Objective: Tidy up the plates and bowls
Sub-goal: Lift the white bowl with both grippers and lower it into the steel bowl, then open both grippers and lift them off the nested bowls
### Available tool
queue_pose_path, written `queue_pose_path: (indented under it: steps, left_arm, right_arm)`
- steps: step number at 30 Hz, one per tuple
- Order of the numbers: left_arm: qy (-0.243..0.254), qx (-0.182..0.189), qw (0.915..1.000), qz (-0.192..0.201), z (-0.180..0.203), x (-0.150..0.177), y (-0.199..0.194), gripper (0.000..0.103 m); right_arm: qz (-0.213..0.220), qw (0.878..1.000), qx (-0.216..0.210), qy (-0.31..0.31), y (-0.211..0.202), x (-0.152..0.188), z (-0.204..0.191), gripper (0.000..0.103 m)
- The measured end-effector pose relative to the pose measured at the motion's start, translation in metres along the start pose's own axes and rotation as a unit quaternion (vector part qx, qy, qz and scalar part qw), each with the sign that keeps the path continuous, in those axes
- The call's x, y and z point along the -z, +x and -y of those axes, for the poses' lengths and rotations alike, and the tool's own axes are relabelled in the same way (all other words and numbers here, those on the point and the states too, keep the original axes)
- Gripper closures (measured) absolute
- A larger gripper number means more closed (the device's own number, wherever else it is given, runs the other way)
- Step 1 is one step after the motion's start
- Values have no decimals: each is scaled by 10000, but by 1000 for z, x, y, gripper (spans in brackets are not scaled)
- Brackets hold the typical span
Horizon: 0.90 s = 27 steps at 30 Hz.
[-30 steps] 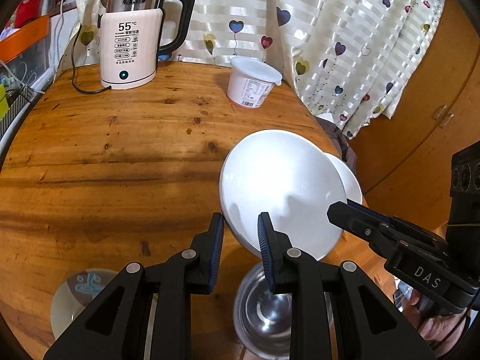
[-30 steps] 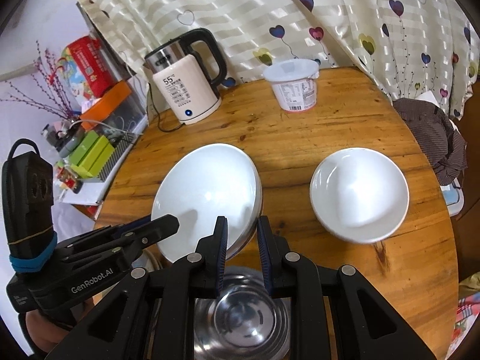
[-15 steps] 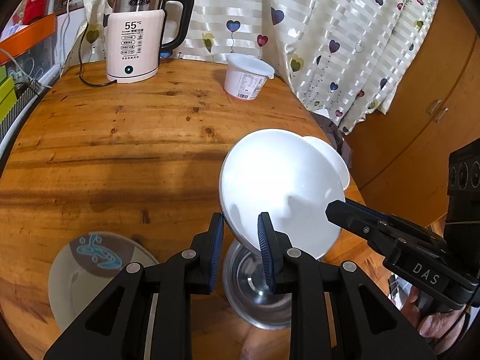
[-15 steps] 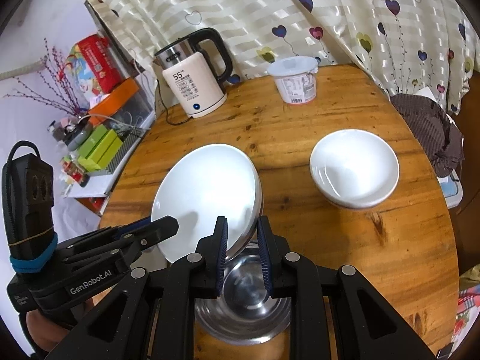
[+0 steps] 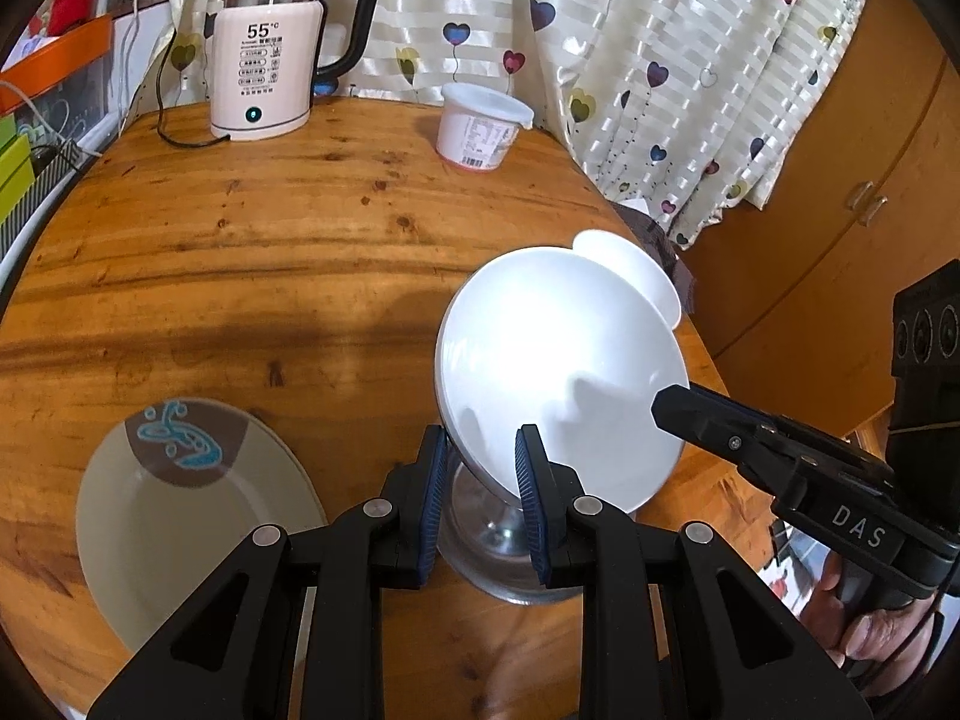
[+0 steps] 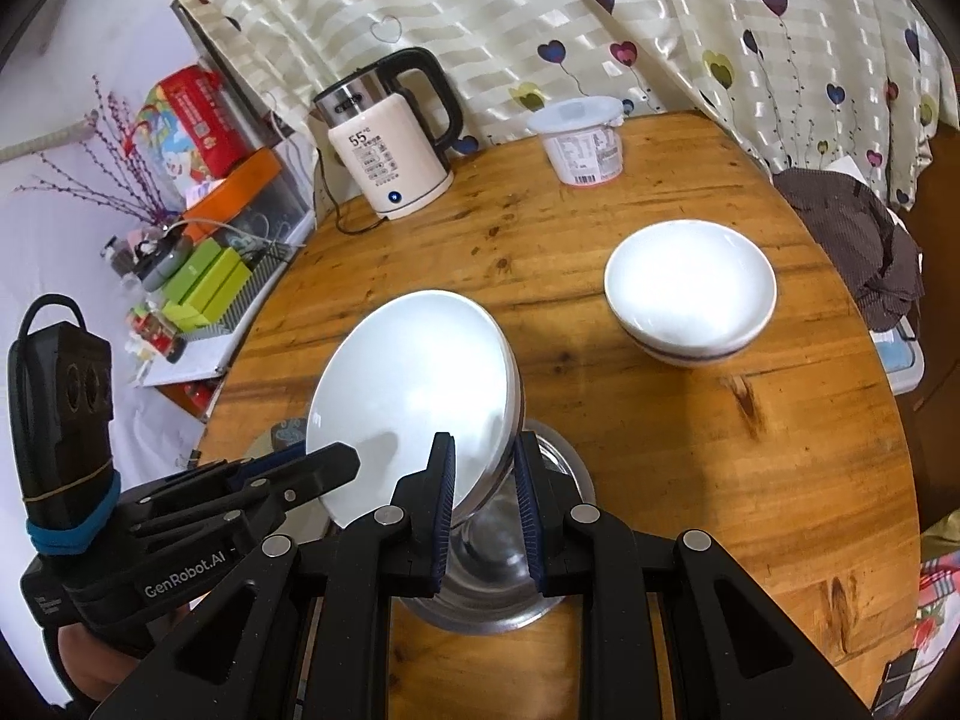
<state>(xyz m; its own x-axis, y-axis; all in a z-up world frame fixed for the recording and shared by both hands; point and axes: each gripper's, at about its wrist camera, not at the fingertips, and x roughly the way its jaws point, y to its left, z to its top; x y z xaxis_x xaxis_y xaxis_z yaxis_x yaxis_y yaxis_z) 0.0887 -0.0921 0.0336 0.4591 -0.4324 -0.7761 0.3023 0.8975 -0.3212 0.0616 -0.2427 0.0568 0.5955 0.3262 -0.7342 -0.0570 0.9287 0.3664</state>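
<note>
White plate (image 5: 558, 372), tilted steeply and lifted off the round wooden bench (image 5: 240, 252), is carried by both tongs at once. In the left wrist view the left tongs (image 5: 480, 492) pinch its lower rim at about 6 o'clock, blue pads on either side of the edge, while the right tongs (image 5: 660, 405) reach in from 4 o'clock and meet the rim on that side. In the right wrist view the right tongs (image 6: 483, 492) clamp the plate's (image 6: 414, 396) lower right edge, and the left tongs (image 6: 354, 457) come in from 8 o'clock to its lower left rim. A second rim seems to show behind the white edge there, though I cannot tell if it belongs to another plate.

Directly beneath the tilted plate sits a steel bowl (image 6: 510, 564), upright on the bench, partly hidden by the tongs. At 2 o'clock from the plate in the right wrist view stands a white bowl (image 6: 690, 288), well apart from it. A beige plate (image 5: 180, 522) with a brown and blue pattern lies flat at 8 o'clock in the left wrist view, near the bench's edge.

At the far side, at 12 o'clock, a white kettle (image 6: 390, 150) with a black handle stands beside a lidded white tub (image 6: 582, 141). A heart-patterned curtain (image 6: 600, 12) hangs behind them. A hand (image 5: 870, 630) grips the right tool at 4 o'clock.
</note>
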Motion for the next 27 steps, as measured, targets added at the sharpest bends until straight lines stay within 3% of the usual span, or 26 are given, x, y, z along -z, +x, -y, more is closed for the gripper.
queue_pose_path:
  steps: [27]
  left_arm:
    - [-46, -96, 9992, -397, -1, 27, 21, 79]
  right_arm:
    - [-549, 9984, 39, 163, 22, 32, 17, 83]
